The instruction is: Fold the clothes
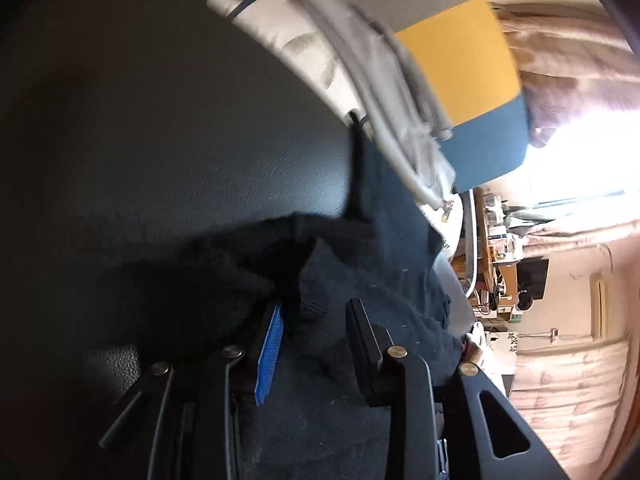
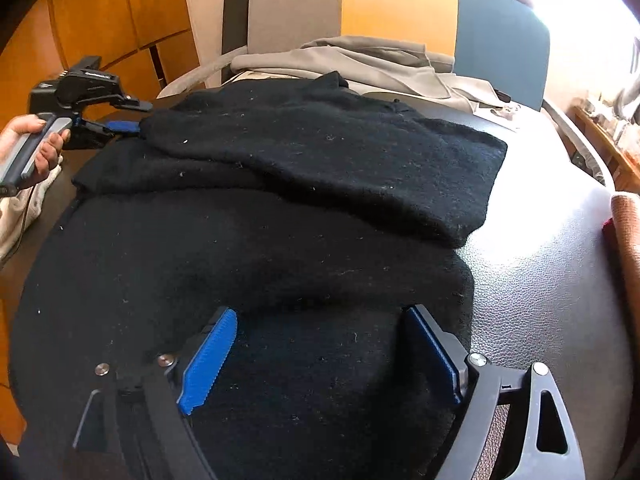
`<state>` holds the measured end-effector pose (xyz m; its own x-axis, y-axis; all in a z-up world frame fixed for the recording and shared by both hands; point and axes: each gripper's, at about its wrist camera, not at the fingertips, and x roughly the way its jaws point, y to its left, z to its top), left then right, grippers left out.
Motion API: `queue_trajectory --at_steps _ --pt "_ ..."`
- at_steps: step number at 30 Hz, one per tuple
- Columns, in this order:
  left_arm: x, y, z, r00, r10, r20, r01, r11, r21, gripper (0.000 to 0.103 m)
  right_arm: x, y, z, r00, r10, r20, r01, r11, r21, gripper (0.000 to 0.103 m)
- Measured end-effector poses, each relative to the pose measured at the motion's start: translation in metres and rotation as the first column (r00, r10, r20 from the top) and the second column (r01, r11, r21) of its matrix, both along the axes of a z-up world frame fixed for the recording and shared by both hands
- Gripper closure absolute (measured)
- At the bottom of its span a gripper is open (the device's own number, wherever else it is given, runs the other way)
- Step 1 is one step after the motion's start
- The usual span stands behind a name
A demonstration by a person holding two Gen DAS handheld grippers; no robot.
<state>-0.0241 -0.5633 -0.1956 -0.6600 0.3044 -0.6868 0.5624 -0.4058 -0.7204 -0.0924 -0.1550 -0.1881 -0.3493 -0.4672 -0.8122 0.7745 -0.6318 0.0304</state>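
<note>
A black sweater [image 2: 320, 152] lies spread on a dark leather-like table [image 2: 540, 280], with one part folded across its upper half. My right gripper [image 2: 320, 312] hovers open over the sweater's near portion, its blue pads [image 2: 208, 360] wide apart and nothing pinched between them. At the far left a hand [image 2: 28, 148] holds my left gripper [image 2: 128, 125] at the sweater's left edge. In the left wrist view, which is tilted and blurred, dark knit [image 1: 360, 272] is bunched between the fingers of the left gripper [image 1: 316, 308], which looks shut on it.
A grey garment [image 2: 360, 60] lies at the table's back edge, in front of a chair back with grey, yellow and blue panels [image 2: 400, 0]. A brown cloth [image 2: 628, 240] hangs at the right edge and white fabric [image 2: 20, 216] at the left. Bare tabletop [image 2: 520, 340] shows to the right.
</note>
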Motion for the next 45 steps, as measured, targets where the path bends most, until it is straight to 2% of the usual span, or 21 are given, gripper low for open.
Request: queue_trajectory --at_steps 3,5,7,8,9,11,16,18,22,28,30,31,33,35,38,39,41,43,45 --pt "-0.004 -0.001 -0.003 1.0 0.009 -0.001 -0.009 1.0 -0.005 0.071 -0.001 0.0 0.0 1.0 -0.003 0.001 0.003 1.0 -0.006 0.015" --pt "-0.01 0.004 0.002 1.0 -0.019 0.018 0.02 0.997 -0.073 0.071 0.0 -0.001 0.0 1.0 -0.002 0.002 0.002 1.0 -0.005 0.015" --pt "-0.018 0.013 0.01 0.998 -0.051 0.046 0.059 0.983 -0.175 0.079 0.0 -0.001 0.0 1.0 -0.002 0.0 0.002 1.0 -0.004 0.015" --pt "-0.023 0.019 0.014 0.996 -0.068 0.064 0.081 0.968 -0.236 0.096 0.001 -0.001 0.0 1.0 -0.002 -0.001 0.002 1.0 -0.004 0.015" --pt "-0.026 0.024 0.019 0.994 -0.08 0.076 0.099 0.954 -0.285 0.097 0.001 -0.001 0.0 1.0 -0.003 -0.001 0.003 1.0 -0.005 0.015" --pt "-0.022 0.03 0.026 0.996 -0.076 0.043 0.085 0.951 -0.298 0.098 0.001 -0.001 0.0 1.0 -0.004 -0.002 0.004 1.0 -0.005 0.015" --pt "0.011 0.026 0.07 0.994 0.007 -0.111 -0.044 0.941 -0.337 0.098 0.0 0.0 0.0 1.0 -0.006 0.006 0.006 1.0 -0.016 0.015" --pt "0.028 0.021 0.081 0.991 0.031 -0.129 -0.075 0.933 -0.352 0.098 0.0 0.001 0.0 1.0 -0.008 0.011 0.009 1.0 -0.021 0.015" --pt "0.055 0.007 0.074 0.993 0.09 -0.08 -0.113 0.929 -0.352 0.098 -0.004 0.005 0.001 0.999 -0.024 0.04 0.027 0.998 -0.061 0.015" --pt "0.057 0.014 0.035 0.994 0.107 0.024 -0.093 0.939 -0.331 0.098 -0.006 0.006 0.001 0.998 -0.03 0.054 0.034 0.996 -0.078 0.015" --pt "0.06 0.017 0.04 0.993 0.119 0.024 -0.102 0.928 -0.359 0.097 -0.007 0.006 0.003 0.997 -0.034 0.065 0.039 0.996 -0.078 0.015" --pt "0.062 0.018 0.043 0.992 0.124 0.024 -0.106 0.922 -0.373 0.093 -0.01 0.008 0.006 0.995 -0.046 0.083 0.053 0.995 -0.085 0.017" --pt "0.065 0.02 0.048 0.99 0.135 0.024 -0.115 0.909 -0.4 0.086 -0.019 0.015 0.02 0.989 -0.085 0.121 0.102 0.985 -0.136 0.034" --pt "0.069 0.023 0.054 0.989 0.147 0.023 -0.123 0.896 -0.427 0.085 -0.03 0.022 0.037 0.983 -0.118 0.142 0.145 0.97 -0.197 0.039" --pt "0.074 0.026 0.062 0.986 0.163 0.021 -0.135 0.874 -0.467 0.085 -0.038 0.019 0.068 0.987 -0.095 0.126 0.128 0.949 -0.289 0.04" --pt "0.075 0.027 0.065 0.985 0.169 0.02 -0.138 0.866 -0.481 0.085 -0.042 0.012 0.073 0.989 -0.087 0.121 0.119 0.949 -0.292 0.04" --pt "0.072 0.037 0.074 0.991 0.134 -0.018 -0.125 0.859 -0.496 0.084 -0.052 -0.009 0.075 0.994 -0.066 0.091 0.088 0.962 -0.26 0.04" --pt "0.056 0.057 0.08 0.998 0.032 -0.047 -0.051 0.852 -0.521 0.083 -0.062 -0.031 0.069 0.995 -0.048 0.084 0.065 0.976 -0.208 0.041" --pt "0.036 0.074 0.072 0.999 -0.052 -0.006 0.04 0.837 -0.546 0.083 -0.075 -0.045 0.056 0.995 -0.045 0.092 0.057 0.988 -0.143 0.041"
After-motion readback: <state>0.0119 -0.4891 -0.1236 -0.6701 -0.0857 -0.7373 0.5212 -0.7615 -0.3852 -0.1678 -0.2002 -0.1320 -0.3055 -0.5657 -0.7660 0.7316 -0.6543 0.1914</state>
